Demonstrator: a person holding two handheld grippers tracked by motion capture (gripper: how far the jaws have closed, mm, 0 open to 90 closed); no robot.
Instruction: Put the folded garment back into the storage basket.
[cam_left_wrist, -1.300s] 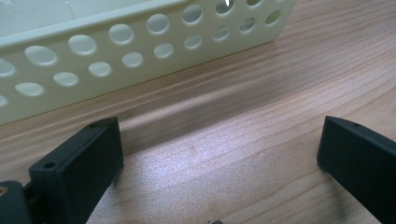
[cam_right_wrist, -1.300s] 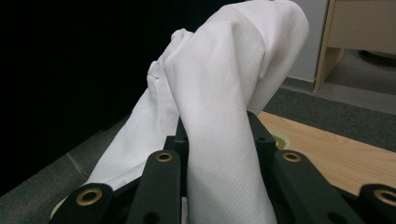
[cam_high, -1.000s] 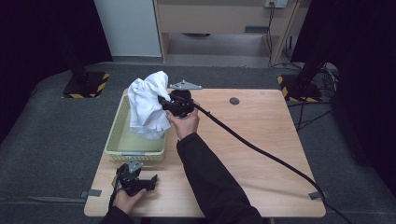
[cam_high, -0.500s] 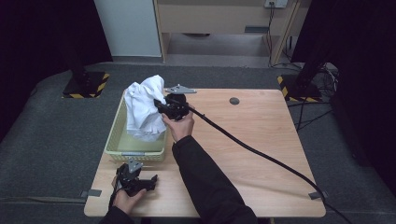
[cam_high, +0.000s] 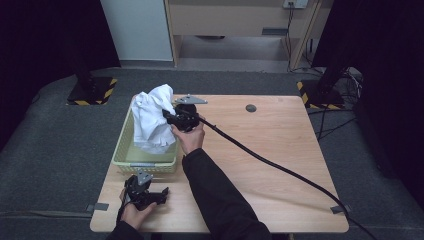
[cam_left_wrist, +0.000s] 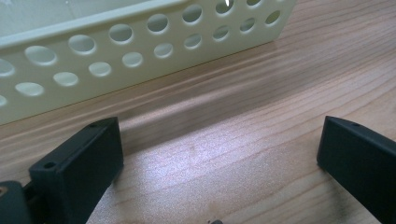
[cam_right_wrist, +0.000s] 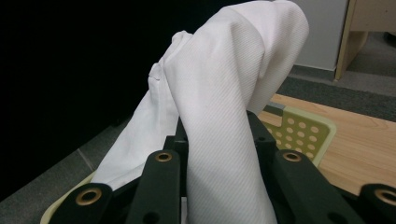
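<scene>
A crumpled white cloth (cam_high: 152, 119) hangs over the pale yellow perforated basket (cam_high: 125, 159) at the table's left. My right gripper (cam_high: 170, 116) is shut on the cloth and holds it above the basket. In the right gripper view the white cloth (cam_right_wrist: 224, 126) is pinched between the black jaws and drapes up and over them, and the basket's far rim (cam_right_wrist: 306, 128) shows behind. My left gripper (cam_high: 150, 192) rests on the table in front of the basket, open. In the left gripper view its fingers (cam_left_wrist: 84, 158) stand wide apart over bare wood, facing the basket's wall (cam_left_wrist: 140, 51).
The wooden table (cam_high: 270, 165) stretches to the right of the basket. The right gripper's black cable (cam_high: 280, 167) runs diagonally across it to the near right corner. A small dark round hole (cam_high: 251, 108) sits near the far edge. Grey carpet and stand bases surround the table.
My right gripper has moved left with the cloth, carrying it further over the basket. The left gripper has stayed in place.
</scene>
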